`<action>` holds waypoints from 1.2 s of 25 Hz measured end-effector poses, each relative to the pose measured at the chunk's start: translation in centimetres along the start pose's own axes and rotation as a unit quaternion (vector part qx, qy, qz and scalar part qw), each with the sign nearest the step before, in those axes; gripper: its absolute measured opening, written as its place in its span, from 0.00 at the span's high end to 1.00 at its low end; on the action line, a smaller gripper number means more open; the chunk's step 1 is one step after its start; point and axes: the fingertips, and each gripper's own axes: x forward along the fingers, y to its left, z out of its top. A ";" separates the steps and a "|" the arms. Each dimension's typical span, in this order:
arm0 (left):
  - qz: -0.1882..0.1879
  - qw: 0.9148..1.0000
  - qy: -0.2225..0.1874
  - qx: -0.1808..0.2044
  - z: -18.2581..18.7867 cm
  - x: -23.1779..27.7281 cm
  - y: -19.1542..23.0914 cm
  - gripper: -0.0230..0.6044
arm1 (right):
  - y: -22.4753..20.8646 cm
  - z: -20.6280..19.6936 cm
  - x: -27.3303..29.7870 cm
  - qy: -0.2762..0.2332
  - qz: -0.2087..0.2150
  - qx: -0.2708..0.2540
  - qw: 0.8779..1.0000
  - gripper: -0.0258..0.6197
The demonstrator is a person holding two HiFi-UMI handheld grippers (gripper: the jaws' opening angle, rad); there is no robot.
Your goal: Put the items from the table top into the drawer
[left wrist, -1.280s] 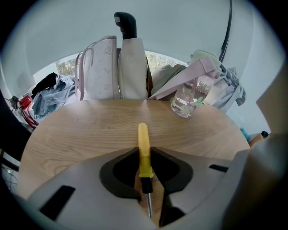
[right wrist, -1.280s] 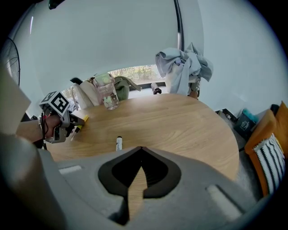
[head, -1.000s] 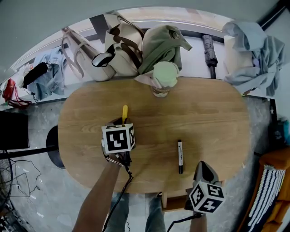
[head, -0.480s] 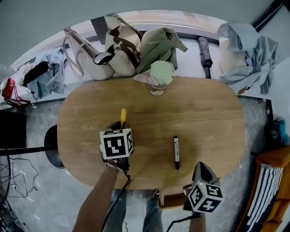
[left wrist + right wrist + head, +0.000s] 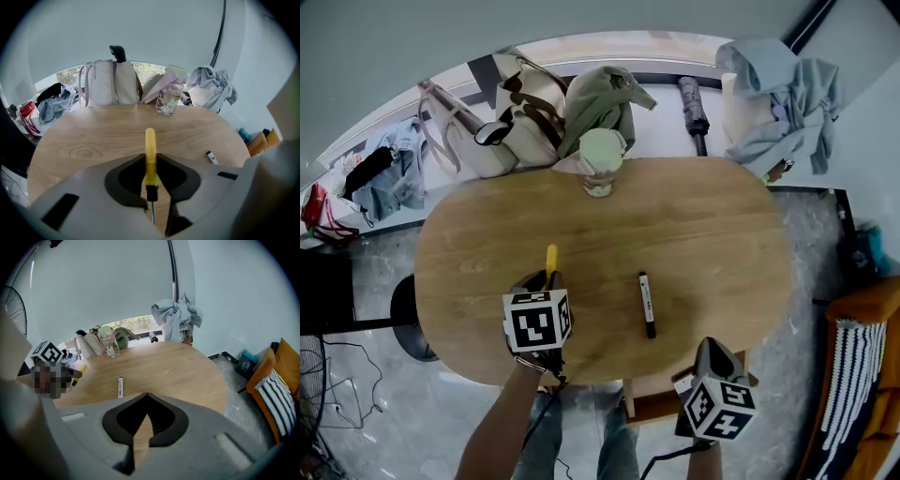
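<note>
Under the near edge of the table (image 5: 712, 244), the drawer (image 5: 654, 403) appears pulled out beside the right gripper (image 5: 146, 395), jaws pressed together and empty; above the table's near side the left gripper (image 5: 150, 158) pinches a yellow screwdriver (image 5: 551, 259) low on its handle. Held so thinly, the tool may swivel or slip and miss the drawer. Since a second ago it has come closer to the table's near edge, while the marker (image 5: 647, 305) lies unmoved on the table's near half

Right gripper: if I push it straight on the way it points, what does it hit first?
Most likely the bare table top: the right gripper, shut and empty, aims down at the wood. The black marker lies left of that line, though depth is unclear.
</note>
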 end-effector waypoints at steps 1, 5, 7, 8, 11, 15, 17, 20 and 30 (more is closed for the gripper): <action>-0.002 1.000 0.000 0.002 -0.2 -0.3 -0.4 0.85 | -0.3 -0.1 -0.3 -0.002 -0.002 0.004 1.000 0.95; -0.013 1.000 0.003 0.014 -1.1 -1.3 -2.4 0.85 | -1.8 -0.6 -1.7 -0.011 -0.013 0.018 1.000 0.95; -0.019 1.000 0.006 0.023 -1.8 -1.6 -3.7 0.85 | -2.6 -1.1 -2.3 -0.015 -0.019 0.024 0.999 0.95; -0.023 0.999 0.007 0.028 -2.2 -1.7 -4.3 0.85 | -3.1 -1.4 -2.6 -0.017 -0.022 0.028 0.999 0.95; -0.035 0.998 0.009 0.047 -3.1 -2.3 -6.5 0.85 | -4.5 -2.4 -3.7 -0.022 -0.033 0.042 0.998 0.95; -0.056 0.995 0.014 0.075 -4.7 -3.2 -9.6 0.85 | -6.4 -4.2 -5.3 -0.024 -0.049 0.064 0.996 0.95; -0.066 0.993 0.020 0.095 -5.6 -3.5 -11.1 0.85 | -7.3 -5.2 -6.0 -0.026 -0.058 0.077 0.995 0.95; -0.078 0.989 0.029 0.126 -6.8 -3.8 -13.3 0.85 | -8.6 -6.3 -7.1 -0.028 -0.069 0.093 0.993 0.95; -0.130 0.964 0.058 0.226 -11.8 -4.7 -22.3 0.85 | -14.5 -11.3 -10.7 -0.024 -0.115 0.146 0.982 0.95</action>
